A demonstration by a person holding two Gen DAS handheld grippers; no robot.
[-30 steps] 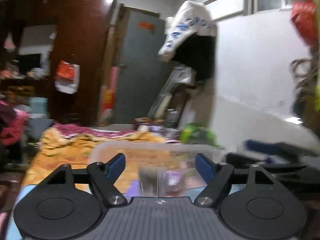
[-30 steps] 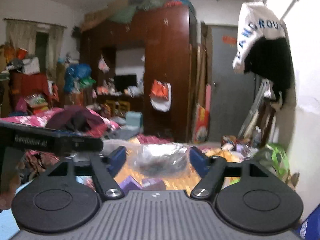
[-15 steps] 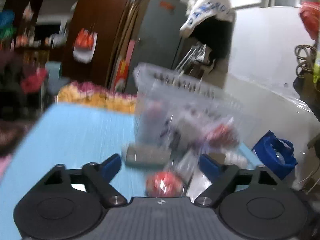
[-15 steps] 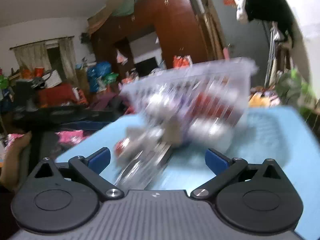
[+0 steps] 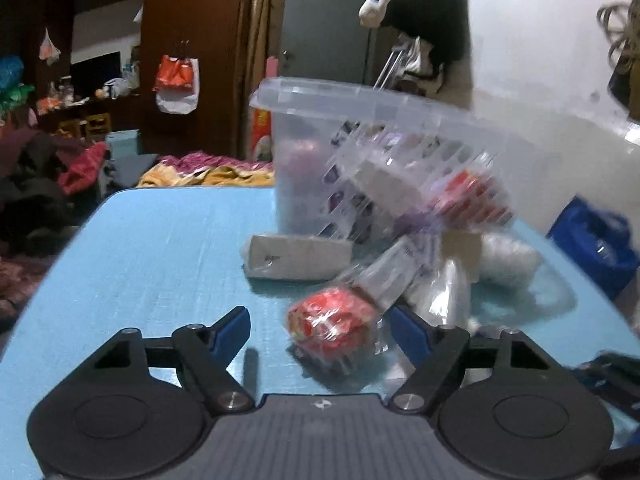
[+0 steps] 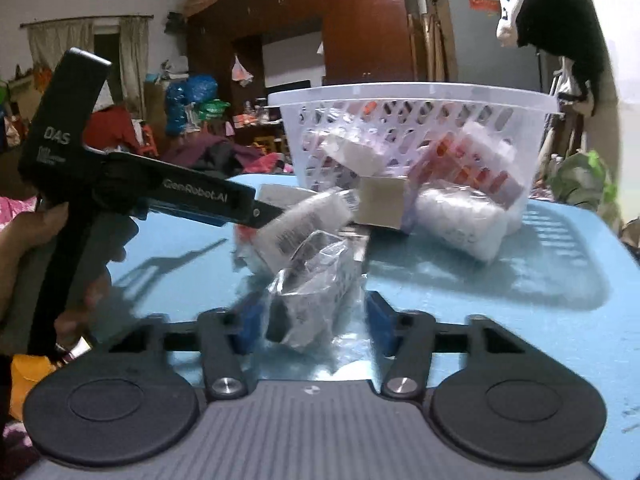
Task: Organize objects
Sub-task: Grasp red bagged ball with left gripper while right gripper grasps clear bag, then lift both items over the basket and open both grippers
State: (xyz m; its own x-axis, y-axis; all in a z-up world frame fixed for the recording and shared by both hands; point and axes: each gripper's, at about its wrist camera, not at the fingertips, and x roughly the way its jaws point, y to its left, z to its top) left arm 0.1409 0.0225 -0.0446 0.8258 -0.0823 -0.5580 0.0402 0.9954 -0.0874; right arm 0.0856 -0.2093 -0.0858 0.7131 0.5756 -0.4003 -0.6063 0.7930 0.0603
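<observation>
A white plastic basket (image 6: 412, 100) stands on the blue table (image 6: 520, 320), tilted in the left wrist view (image 5: 360, 104), with packets spilling from it. A red wrapped roll (image 5: 332, 320), a white box (image 5: 296, 256) and a white tube (image 6: 304, 220) lie in front. My left gripper (image 5: 320, 330) is open, the red roll between its fingers. My right gripper (image 6: 312, 322) is open around a clear plastic packet (image 6: 316, 280); I cannot tell if the pads touch it. The left gripper also shows in the right wrist view (image 6: 260, 212).
A white soft bundle (image 6: 468, 220) and a cardboard box (image 6: 380, 200) lie by the basket. A blue bag (image 5: 596, 244) sits off the table's right edge. Cluttered bed, wardrobe (image 6: 360, 28) and hanging clothes lie behind.
The basket came down from the air and tipped onto the blue table; its contents spilled out in front. Both grippers now face the spilled pile.
</observation>
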